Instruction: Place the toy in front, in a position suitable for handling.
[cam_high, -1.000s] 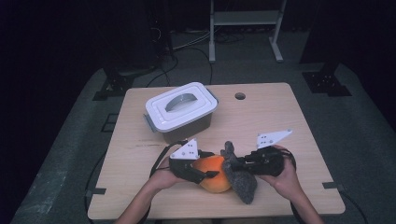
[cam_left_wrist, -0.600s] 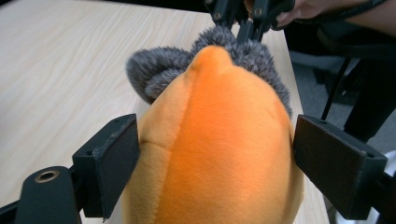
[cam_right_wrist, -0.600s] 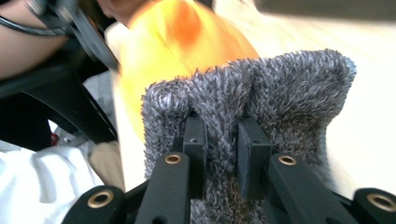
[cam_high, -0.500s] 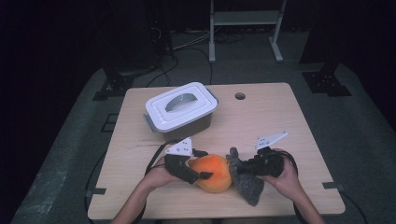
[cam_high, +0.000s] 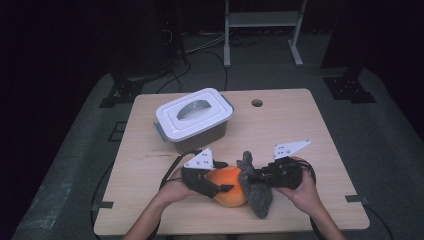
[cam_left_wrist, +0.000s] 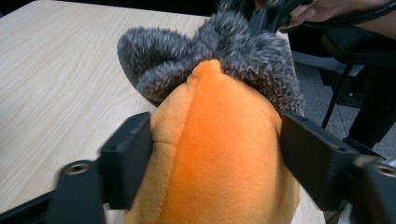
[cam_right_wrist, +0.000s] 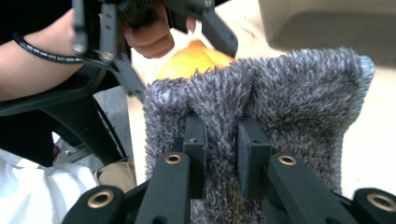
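A light wooden table (cam_high: 310, 130) with a round hole (cam_high: 257, 103) near its far edge stands on grey carpet (cam_high: 385, 125). Behind it the room is dark; the 2 legs of a pale metal frame (cam_high: 262, 22) rise there, with black cables (cam_high: 200, 50) on the floor beside it and black stand feet (cam_high: 350, 90) at both far corners

left claw (cam_high: 220, 186): jaws just been opening | right claw (cam_high: 256, 176): jaws pinched shut
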